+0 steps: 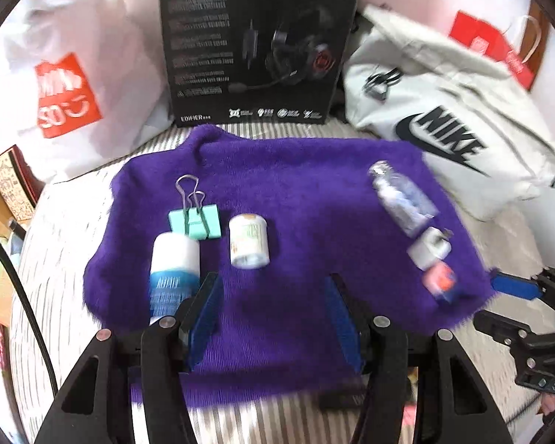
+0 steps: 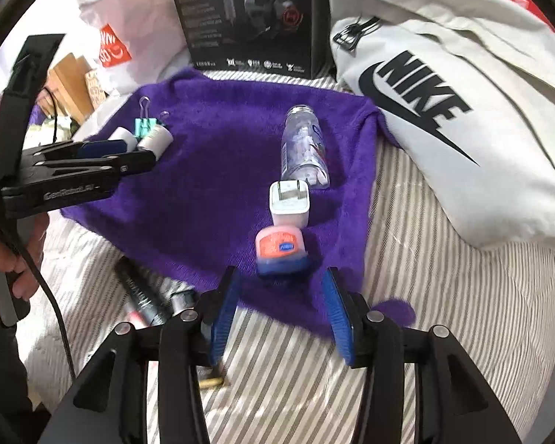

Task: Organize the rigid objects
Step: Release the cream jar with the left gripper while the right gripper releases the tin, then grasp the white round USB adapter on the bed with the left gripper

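A purple fluffy cloth (image 1: 296, 192) (image 2: 222, 155) lies on the striped bed. At its left are a teal binder clip (image 1: 194, 220) (image 2: 144, 125), a white-and-blue bottle (image 1: 174, 270) on its side and a small white jar (image 1: 248, 241) (image 2: 157, 140). At its right, in a row, lie a clear bottle (image 1: 403, 196) (image 2: 305, 151), a white plug adapter (image 1: 429, 248) (image 2: 289, 203) and a pink jar with a blue lid (image 1: 440, 281) (image 2: 280, 248). My left gripper (image 1: 272, 279) hangs open over bare cloth, with the white-and-blue bottle beside its left finger. My right gripper (image 2: 280, 273) is open just behind the pink jar, pads clear of it.
A black headset box (image 1: 255, 40) stands behind the cloth. A white Nike bag (image 1: 447, 111) (image 2: 462, 111) lies to the right and a white shopping bag (image 1: 70, 85) to the left. Dark tubes (image 2: 148, 296) lie on the striped sheet near the cloth's front edge.
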`<state>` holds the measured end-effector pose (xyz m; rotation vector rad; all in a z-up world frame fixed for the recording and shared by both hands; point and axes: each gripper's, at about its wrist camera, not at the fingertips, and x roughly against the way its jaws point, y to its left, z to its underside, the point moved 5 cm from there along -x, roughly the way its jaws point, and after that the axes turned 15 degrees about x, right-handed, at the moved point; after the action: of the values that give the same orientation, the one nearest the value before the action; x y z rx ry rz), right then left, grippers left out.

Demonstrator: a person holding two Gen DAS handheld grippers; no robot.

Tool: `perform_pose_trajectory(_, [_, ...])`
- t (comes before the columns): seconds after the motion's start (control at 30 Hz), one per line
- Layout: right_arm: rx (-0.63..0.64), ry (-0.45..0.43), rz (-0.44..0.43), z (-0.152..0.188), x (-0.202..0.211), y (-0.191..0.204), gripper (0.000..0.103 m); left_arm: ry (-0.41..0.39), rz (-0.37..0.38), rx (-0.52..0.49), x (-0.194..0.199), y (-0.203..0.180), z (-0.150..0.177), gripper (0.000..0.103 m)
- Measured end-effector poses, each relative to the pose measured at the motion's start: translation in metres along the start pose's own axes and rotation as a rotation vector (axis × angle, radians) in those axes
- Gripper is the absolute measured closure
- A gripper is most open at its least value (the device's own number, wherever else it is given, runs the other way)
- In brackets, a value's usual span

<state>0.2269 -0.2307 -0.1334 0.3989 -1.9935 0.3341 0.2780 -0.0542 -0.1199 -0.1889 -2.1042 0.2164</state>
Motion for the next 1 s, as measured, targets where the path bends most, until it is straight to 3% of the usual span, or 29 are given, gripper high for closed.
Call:
perform_pose_trajectory(0.1, [-0.021, -0.027, 0.007, 0.014, 0.02, 0.005, 0.044, -0.016, 0.057, 0.011, 0.027, 0.0, 0.025, 0.047])
perform_pose_trajectory(0.23, [-0.057, -0.07, -0.016, 0.037, 0.042, 0.012, 0.043, -0.025, 0.115, 0.004, 0.053, 0.001, 0.071, 0.047])
perform_pose_trajectory(0.33, [-0.103, -0.083, -0.035, 0.056, 0.052, 0.014, 0.043, 0.018, 0.118, -0.031, 0.058, 0.0, 0.111, 0.047])
perform_pose_trajectory(0.5, [-0.176, -0.079, -0.028, 0.088, 0.06, 0.013, 0.043, 0.076, 0.135, -0.033, 0.052, -0.006, 0.146, 0.047])
perform_pose_trajectory(0.8, [-0.189, -0.061, -0.043, 0.12, 0.057, 0.023, 0.043, 0.088, 0.126, -0.091, 0.04, -0.029, 0.161, 0.047])
perform_pose_trajectory(0.87, [-0.203, -0.054, -0.049, 0.125, 0.054, 0.021, 0.043, 0.09, 0.107, -0.101, 0.035, -0.027, 0.163, 0.062])
perform_pose_trajectory(1.0, [-0.213, -0.049, -0.053, 0.132, 0.052, 0.02, 0.043, 0.099, 0.137, -0.077, 0.035, -0.022, 0.159, 0.063])
